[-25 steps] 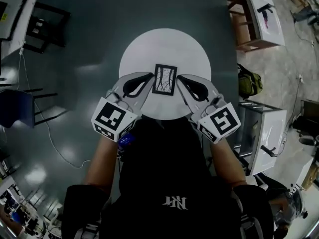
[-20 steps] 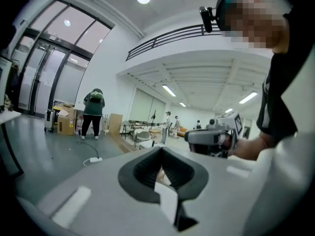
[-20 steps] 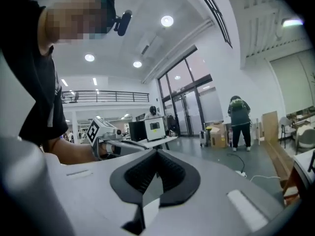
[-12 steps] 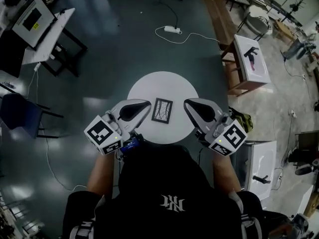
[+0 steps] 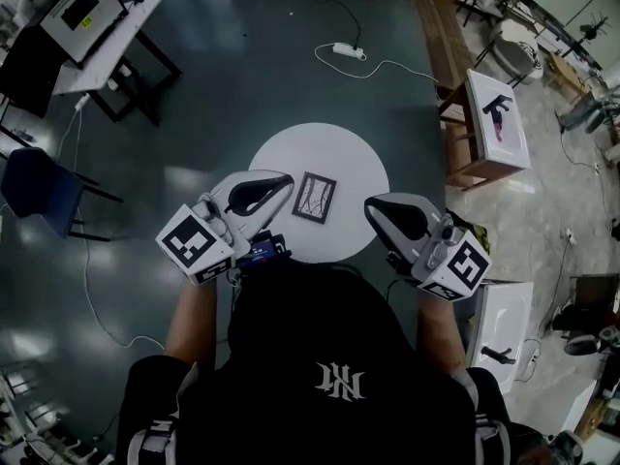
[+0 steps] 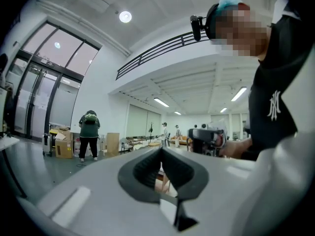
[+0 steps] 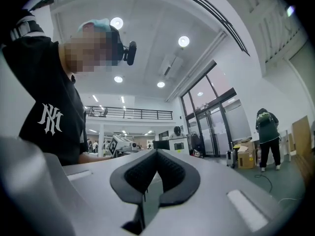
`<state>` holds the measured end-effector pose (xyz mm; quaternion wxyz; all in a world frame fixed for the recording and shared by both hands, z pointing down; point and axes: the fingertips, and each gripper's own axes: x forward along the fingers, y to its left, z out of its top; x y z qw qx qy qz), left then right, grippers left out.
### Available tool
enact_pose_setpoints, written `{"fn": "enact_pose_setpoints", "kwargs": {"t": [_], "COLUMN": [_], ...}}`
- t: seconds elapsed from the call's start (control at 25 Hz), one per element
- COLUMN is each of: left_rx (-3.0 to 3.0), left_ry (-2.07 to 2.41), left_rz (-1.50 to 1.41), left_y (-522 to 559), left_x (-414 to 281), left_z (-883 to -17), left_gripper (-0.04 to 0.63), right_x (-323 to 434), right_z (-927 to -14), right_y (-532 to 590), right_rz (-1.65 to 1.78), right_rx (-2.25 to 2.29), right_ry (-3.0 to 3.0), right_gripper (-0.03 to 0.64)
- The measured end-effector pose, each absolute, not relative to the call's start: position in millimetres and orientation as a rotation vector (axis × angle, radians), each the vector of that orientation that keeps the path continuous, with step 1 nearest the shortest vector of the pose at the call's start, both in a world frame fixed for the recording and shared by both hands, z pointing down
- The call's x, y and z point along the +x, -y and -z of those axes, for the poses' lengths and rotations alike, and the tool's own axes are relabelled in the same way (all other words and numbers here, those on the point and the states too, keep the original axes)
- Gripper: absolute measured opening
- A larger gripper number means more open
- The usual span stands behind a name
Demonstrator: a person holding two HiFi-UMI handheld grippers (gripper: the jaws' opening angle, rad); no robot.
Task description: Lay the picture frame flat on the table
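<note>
- Head view: the picture frame [image 5: 314, 198] lies flat and face up on the round white table [image 5: 339, 148], near the middle and slightly toward the person. It has a black border around a pale print with dark branching lines, and it sits a little askew to the picture edges.
- Head view: the left gripper [image 5: 288, 179] is over the table's left part. Its tip is just beside the frame's left edge, with a narrow strip of tabletop showing between them. Its marker cube [image 5: 194, 244] is off the table, on the person's side.
- Head view: the right gripper [image 5: 370, 204] is over the table's near right rim, near the frame but clearly apart from it. It stands farther from the frame than the left one.
- Head view, surroundings: a blue chair [image 5: 37, 188] stands on the dark floor to the left. A desk [image 5: 116, 37] carrying a monitor [image 5: 81, 0] is at upper left. A power strip [image 5: 347, 51] with its cable lies beyond the table.
- Left gripper view: the jaws are closed. The tips of the black pads [image 6: 143, 171] meet and nothing is held between them. The camera looks out across a hall, where a person in a green top [image 6: 89, 132] stands beside cardboard boxes [image 6: 61, 144].
- Right gripper view: the jaws are likewise closed, the tips of the pads [image 7: 136, 176] touching, with nothing gripped. Glass doors [image 7: 216, 127] fill the background.
</note>
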<state>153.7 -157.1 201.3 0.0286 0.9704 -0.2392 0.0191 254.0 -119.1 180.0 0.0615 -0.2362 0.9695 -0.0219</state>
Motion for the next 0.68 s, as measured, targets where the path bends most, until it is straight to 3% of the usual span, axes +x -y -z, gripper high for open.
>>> {"fn": "enact_pose_setpoints", "kwargs": {"t": [0.68], "left_rx": [2.952], "left_ry": [0.753], "left_rz": [-0.140], "left_y": [145], "left_x": [164], "left_z": [-221], "left_gripper": [0.003], "right_x": [252], "right_z": [-194], "right_y": [113], "right_rz": [0.131], "right_rx": [-0.606], "right_ry": [-2.896], "right_gripper": [0.001]}}
